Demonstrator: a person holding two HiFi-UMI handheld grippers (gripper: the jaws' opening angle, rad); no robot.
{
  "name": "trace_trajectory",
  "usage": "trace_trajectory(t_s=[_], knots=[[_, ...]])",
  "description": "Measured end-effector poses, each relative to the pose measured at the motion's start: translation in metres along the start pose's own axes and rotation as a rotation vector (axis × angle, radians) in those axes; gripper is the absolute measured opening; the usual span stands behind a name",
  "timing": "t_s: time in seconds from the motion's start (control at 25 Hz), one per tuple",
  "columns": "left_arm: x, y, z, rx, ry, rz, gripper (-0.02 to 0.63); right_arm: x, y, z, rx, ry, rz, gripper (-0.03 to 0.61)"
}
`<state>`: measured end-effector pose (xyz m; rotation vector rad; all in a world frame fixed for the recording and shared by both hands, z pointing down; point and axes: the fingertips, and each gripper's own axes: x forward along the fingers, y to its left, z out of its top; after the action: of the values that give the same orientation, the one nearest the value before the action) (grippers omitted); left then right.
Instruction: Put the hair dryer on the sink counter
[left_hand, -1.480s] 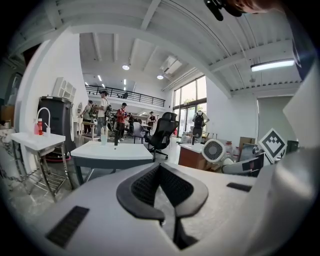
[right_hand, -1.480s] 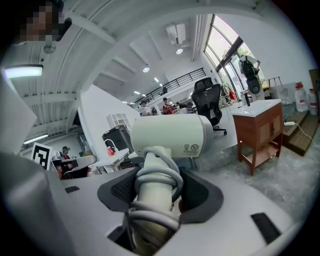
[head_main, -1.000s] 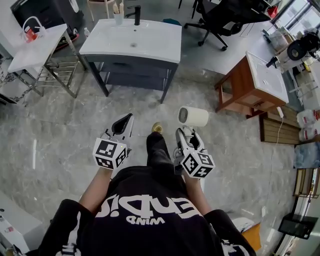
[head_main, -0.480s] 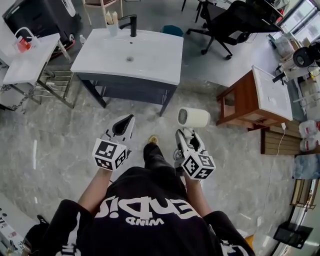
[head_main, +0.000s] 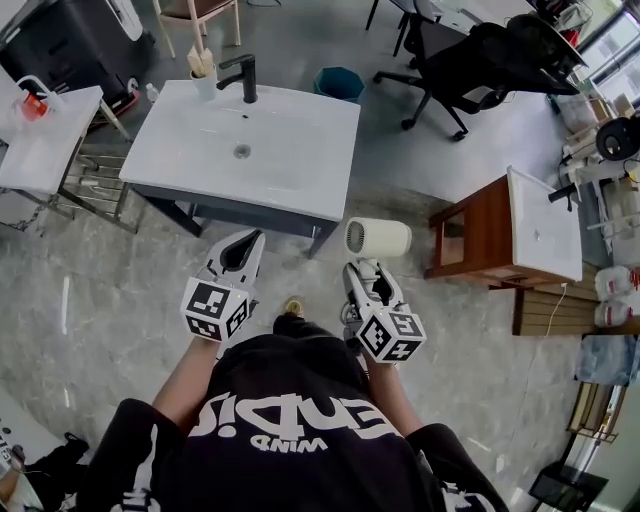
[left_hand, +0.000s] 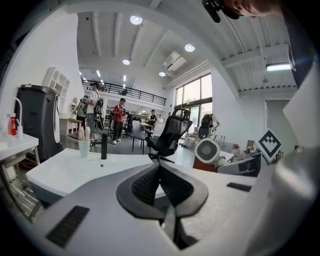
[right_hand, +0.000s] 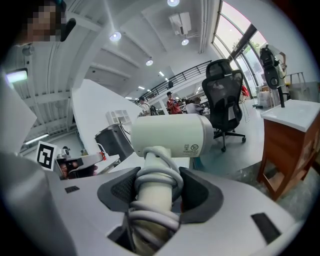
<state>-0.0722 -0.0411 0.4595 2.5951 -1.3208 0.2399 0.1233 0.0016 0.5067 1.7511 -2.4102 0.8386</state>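
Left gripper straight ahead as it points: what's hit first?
Probably the front edge of the sink counter, directly ahead of the left gripper; depth is unclear, it might clear the top.

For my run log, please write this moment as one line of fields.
right gripper: shut on hair dryer handle | left gripper: shut, empty | hair dryer: not yet on sink counter

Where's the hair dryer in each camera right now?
Head view: hair dryer centre-right, just ahead of the right gripper.
Left gripper view: hair dryer right of centre, grille facing the camera.
Right gripper view: hair dryer at centre, handle between the jaws.
Shared landmark: the black office chair.
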Motion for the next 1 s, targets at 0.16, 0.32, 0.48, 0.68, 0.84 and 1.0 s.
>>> trace_trajectory(t_s=[0.16, 0.32, 0.48, 0.68, 0.84, 1.0], knots=[[0.028, 0.014, 0.015, -0.008, -0.016, 0.020, 0.009, 0.027, -0.013, 0.018, -0.001, 0.008, 0.016, 0.253], [0.043, 0.030, 0.022, 0.002, -0.008, 0.040, 0.009, 0.050, -0.016, 0.029, 0.003, 0.021, 0.030, 0.253], [0.059, 0.048, 0.026, 0.006, -0.002, 0.049, 0.009, 0.074, -0.018, 0.036, 0.007, 0.027, 0.031, 0.253], [0.092, 0.068, 0.035, 0.009, 0.006, 0.015, 0.009, 0.106, -0.025, 0.051, 0.028, 0.023, 0.010, 0.253], [0.125, 0.082, 0.044, 0.015, 0.016, -0.029, 0.009, 0.135, -0.030, 0.064, 0.043, 0.017, -0.013, 0.253], [0.152, 0.096, 0.049, 0.024, 0.028, -0.074, 0.009, 0.165, -0.035, 0.076, 0.045, 0.015, -0.040, 0.252]])
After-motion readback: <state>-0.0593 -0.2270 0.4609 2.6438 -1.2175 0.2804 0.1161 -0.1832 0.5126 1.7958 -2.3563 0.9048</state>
